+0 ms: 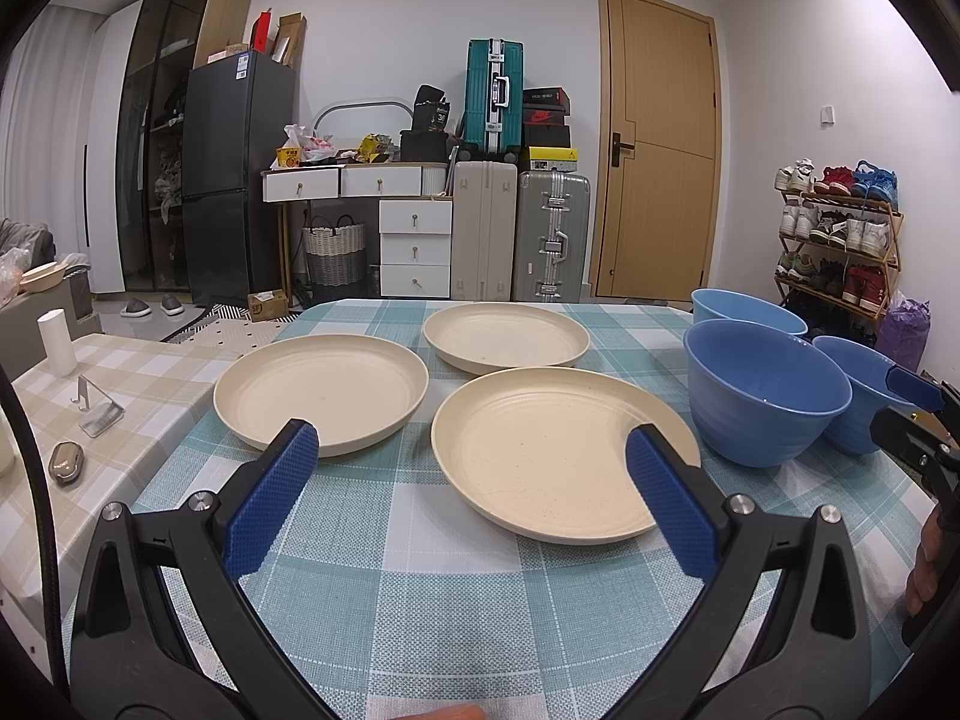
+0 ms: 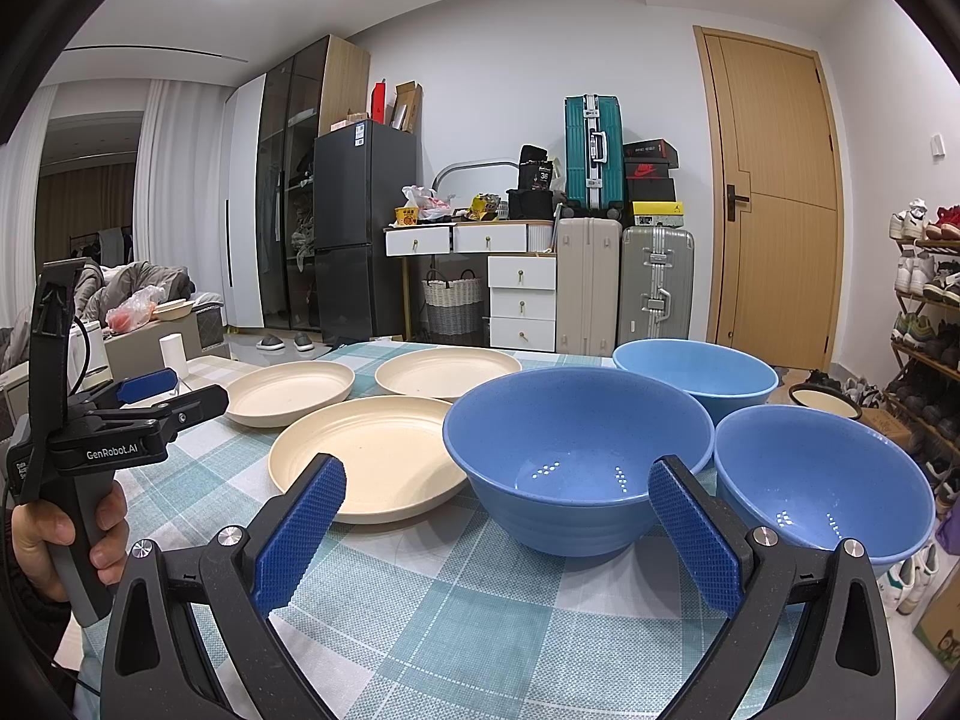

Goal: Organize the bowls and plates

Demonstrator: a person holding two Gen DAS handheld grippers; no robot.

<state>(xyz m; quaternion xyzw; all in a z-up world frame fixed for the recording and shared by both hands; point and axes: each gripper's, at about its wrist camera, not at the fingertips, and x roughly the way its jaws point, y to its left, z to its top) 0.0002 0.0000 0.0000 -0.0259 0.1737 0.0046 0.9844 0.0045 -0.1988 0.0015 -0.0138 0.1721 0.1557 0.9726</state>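
Three cream plates lie apart on the teal checked tablecloth: a near plate [image 1: 552, 456] [image 2: 372, 459], a left plate [image 1: 321, 393] [image 2: 291, 391] and a far plate [image 1: 506, 337] [image 2: 447, 372]. Three blue bowls stand to their right: a near middle bowl [image 1: 765, 393] [image 2: 576, 456], a far bowl [image 1: 747, 309] [image 2: 696, 372] and a right bowl [image 1: 858, 396] [image 2: 822, 480]. My left gripper [image 1: 471, 450] [image 2: 174, 390] is open and empty in front of the near plate. My right gripper [image 2: 498, 483] is open and empty in front of the middle bowl; in the left wrist view its blue fingertip [image 1: 915, 387] overlaps the right bowl's rim.
A beige checked side table [image 1: 90, 396] at the left holds a white cylinder [image 1: 57, 341], a clear stand [image 1: 96, 405] and a small metallic object [image 1: 67, 463]. A shoe rack [image 1: 840, 234] stands beyond the table's right edge. Suitcases and drawers line the far wall.
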